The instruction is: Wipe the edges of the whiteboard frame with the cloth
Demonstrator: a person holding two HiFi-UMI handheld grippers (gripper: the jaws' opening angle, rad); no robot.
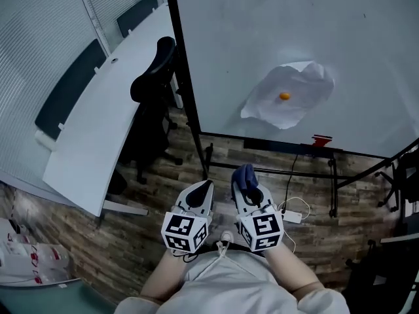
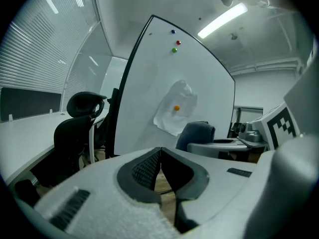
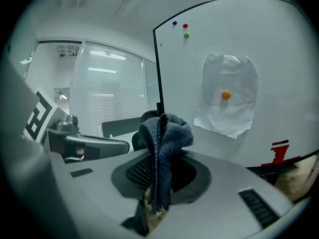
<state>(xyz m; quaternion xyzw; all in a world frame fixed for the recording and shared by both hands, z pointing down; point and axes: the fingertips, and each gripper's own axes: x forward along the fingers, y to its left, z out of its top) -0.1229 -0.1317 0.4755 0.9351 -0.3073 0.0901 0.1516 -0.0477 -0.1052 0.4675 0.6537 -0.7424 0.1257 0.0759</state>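
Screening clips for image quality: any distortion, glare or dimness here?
Head view: dim, bluish, whiteboard evenly lit. Left gripper view: fisheye bows the whiteboard frame, ceiling light glares. Right gripper view: same bowing, black corners, cloth in the right claw looks sharp.

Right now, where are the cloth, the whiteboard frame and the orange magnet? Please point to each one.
cloth (image 3: 163,131), right gripper view, on its bunched upper fold.
whiteboard frame (image 1: 186,77), head view, on its black left edge.
orange magnet (image 1: 284,96), head view, on its centre.
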